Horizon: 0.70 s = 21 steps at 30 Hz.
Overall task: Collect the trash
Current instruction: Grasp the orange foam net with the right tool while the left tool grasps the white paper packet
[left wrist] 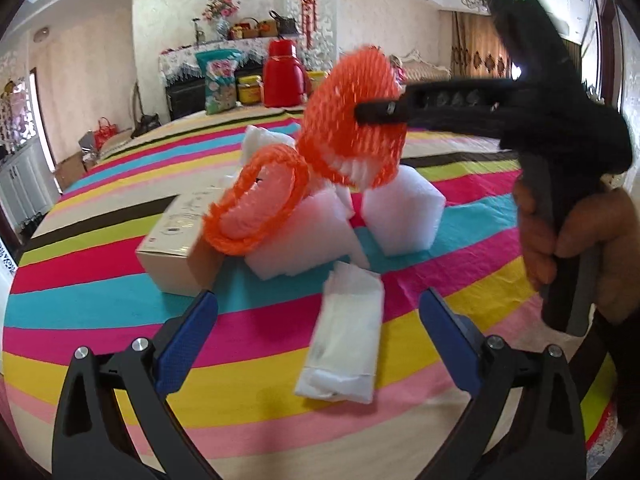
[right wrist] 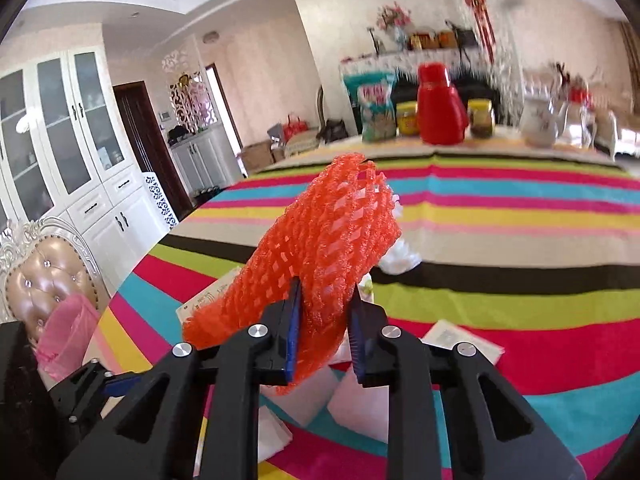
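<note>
The right hand-held gripper (right wrist: 324,328) clamps an orange foam net sleeve (right wrist: 320,240), lifted clear of the striped worktop (right wrist: 520,304); the left hand-held gripper (left wrist: 318,340), jaws wide and angled down, has a white foam wrapper (left wrist: 344,328) lying lengthwise just ahead between its fingers, apparently untouched; a second orange net (left wrist: 256,204) rests beyond.

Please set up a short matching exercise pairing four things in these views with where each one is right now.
Things:
1. orange foam net sleeve
2. orange foam net ring
3. flat white foam pouch
4. red thermos jug

Places:
A. leaning on the cardboard box
B. standing at the far edge of the striped tablecloth
C. clamped in the right hand-held gripper, above the table
D. lying on the cloth between the open fingers of the left hand-held gripper

Pairs: 1-C, 2-A, 3-D, 4-B
</note>
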Available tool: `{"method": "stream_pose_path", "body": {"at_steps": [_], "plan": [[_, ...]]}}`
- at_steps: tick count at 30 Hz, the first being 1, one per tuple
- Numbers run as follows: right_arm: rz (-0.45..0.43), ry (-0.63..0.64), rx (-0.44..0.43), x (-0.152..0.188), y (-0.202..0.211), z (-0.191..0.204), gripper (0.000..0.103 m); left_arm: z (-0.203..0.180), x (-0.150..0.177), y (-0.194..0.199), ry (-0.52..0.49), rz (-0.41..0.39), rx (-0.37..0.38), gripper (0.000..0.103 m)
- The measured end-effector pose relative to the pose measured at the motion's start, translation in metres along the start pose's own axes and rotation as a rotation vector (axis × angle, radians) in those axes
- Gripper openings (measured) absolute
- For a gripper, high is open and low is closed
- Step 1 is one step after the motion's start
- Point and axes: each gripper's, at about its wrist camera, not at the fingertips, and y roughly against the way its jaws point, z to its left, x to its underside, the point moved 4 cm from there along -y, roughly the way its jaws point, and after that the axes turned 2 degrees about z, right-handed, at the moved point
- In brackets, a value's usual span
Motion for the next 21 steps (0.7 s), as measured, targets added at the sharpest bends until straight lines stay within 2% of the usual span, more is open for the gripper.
{"method": "stream_pose_path", "body": {"at_steps": [2, 9, 10, 11, 12, 16, 21], "plan": [[-0.021, 0.000, 0.003, 0.000, 0.013, -0.002, 0.022, -0.007, -0.001, -0.006, -0.013, 0.026, 0.018, 0.084], [-0.063, 0.026, -0.008, 0.013, 0.055, -0.004, 0.022, -0.011, 0.009, -0.041, 0.011, 0.189, 0.040, 0.063], [-0.065, 0.026, -0.014, 0.013, 0.058, -0.004, 0.022, -0.010, 0.009, -0.043, 0.014, 0.196, 0.051, 0.057], [-0.067, 0.024, -0.016, 0.015, 0.060, -0.006, 0.022, -0.009, 0.009, -0.044, 0.016, 0.201, 0.069, 0.040], [-0.068, 0.022, -0.017, 0.016, 0.062, -0.008, 0.022, -0.009, 0.009, -0.046, 0.018, 0.208, 0.085, 0.038], [-0.057, 0.009, -0.001, 0.018, 0.058, -0.020, 0.022, -0.002, 0.008, -0.037, 0.047, 0.158, 0.098, 0.031], [-0.044, 0.022, 0.010, 0.020, 0.051, -0.018, 0.022, 0.010, 0.003, -0.018, 0.068, 0.034, 0.040, 0.030]]}}
